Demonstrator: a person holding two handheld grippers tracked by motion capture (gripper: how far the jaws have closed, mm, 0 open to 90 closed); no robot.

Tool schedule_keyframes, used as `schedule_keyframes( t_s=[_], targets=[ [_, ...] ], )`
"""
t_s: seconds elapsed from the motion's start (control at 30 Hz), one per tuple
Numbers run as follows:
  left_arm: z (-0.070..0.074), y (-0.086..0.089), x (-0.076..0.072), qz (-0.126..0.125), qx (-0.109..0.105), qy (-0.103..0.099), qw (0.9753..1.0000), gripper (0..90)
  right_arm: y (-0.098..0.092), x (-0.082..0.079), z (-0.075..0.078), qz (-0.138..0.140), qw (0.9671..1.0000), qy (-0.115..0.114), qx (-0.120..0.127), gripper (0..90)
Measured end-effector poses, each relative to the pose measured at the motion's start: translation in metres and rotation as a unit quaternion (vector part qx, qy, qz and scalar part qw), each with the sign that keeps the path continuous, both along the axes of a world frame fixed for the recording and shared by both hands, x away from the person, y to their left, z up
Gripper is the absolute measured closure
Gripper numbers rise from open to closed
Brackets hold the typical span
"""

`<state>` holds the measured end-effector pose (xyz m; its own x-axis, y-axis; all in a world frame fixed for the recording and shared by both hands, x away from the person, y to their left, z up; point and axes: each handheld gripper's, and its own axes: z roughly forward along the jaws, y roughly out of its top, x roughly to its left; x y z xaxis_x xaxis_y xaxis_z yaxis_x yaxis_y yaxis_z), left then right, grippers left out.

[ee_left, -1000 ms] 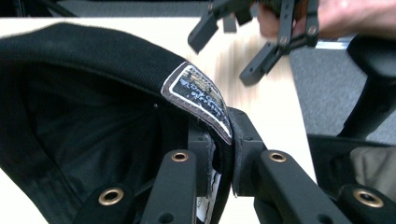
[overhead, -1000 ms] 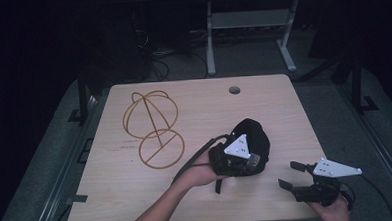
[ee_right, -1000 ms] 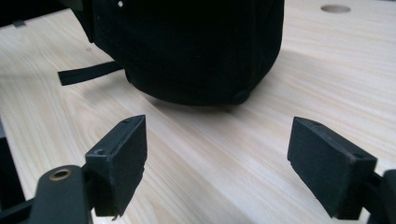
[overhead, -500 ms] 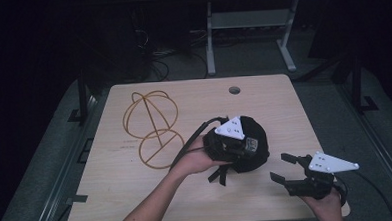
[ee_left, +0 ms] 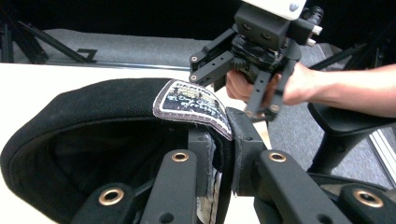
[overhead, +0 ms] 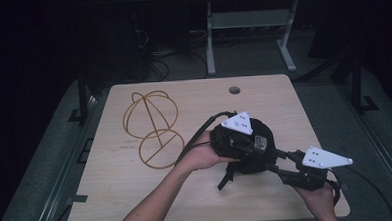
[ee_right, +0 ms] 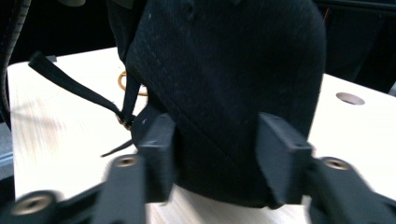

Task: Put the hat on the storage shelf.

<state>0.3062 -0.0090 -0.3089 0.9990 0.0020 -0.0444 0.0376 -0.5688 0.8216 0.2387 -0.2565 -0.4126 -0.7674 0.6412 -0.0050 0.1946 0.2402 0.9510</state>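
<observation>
Right hand-held gripper (overhead: 281,163) has moved up to the black cap (overhead: 253,150).

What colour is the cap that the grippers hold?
Black, seen best in the right gripper view: the cap.

Black cap (ee_left: 93,107): matt woven cloth with a visible twill grain; sewn label (ee_left: 194,105) of stitched fabric, lower centre of the left gripper view. Cap strap (ee_right: 79,91): flat black webbing. Hand-held gripper (ee_left: 233,154): matt black plastic with brass-coloured rivets. Desk (overhead: 193,90): pale wood-grain top, smooth and satin. Wire stand (overhead: 152,125): thin brassy metal, slightly glossy, upper left of the desk.
</observation>
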Motion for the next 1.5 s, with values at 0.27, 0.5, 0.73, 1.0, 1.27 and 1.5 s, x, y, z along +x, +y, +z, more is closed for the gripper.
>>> schedule_keyframes(
  t_s=[0.27, 0.5, 0.73, 1.0, 1.27, 1.5],
  targets=[
    [0.007, 0.0, 0.0, 0.019, 0.012, -0.016, 0.9996, 77.8, -0.003, -0.004, 0.009, 0.009, 0.9999, -0.007, -0.005, 85.9],
    [0.011, 0.009, 0.003, 0.053, 0.028, -0.023, 0.9979, 58.7, -0.013, 0.0, 0.021, 0.002, 0.9994, 0.02, 0.028, 86.5],
    [0.005, 0.036, -0.006, 0.073, 0.036, -0.037, 0.9959, 48.0, -0.023, 0.008, 0.037, -0.004, 0.9991, 0.036, 0.021, 86.5],
    [-0.016, 0.063, -0.011, 0.091, 0.039, -0.032, 0.9946, 45.1, -0.028, 0.02, 0.052, 0.002, 0.9988, 0.048, 0.009, 86.5],
    [-0.043, 0.091, -0.019, 0.114, 0.034, -0.024, 0.9926, 42.3, -0.034, 0.033, 0.069, 0.007, 0.9979, 0.063, 0.013, 86.6],
    [-0.063, 0.11, -0.024, 0.132, 0.043, -0.025, 0.99, 40.0, -0.033, 0.043, 0.086, 0.01, 0.9978, 0.064, 0.009, 86.6]
  ],
)
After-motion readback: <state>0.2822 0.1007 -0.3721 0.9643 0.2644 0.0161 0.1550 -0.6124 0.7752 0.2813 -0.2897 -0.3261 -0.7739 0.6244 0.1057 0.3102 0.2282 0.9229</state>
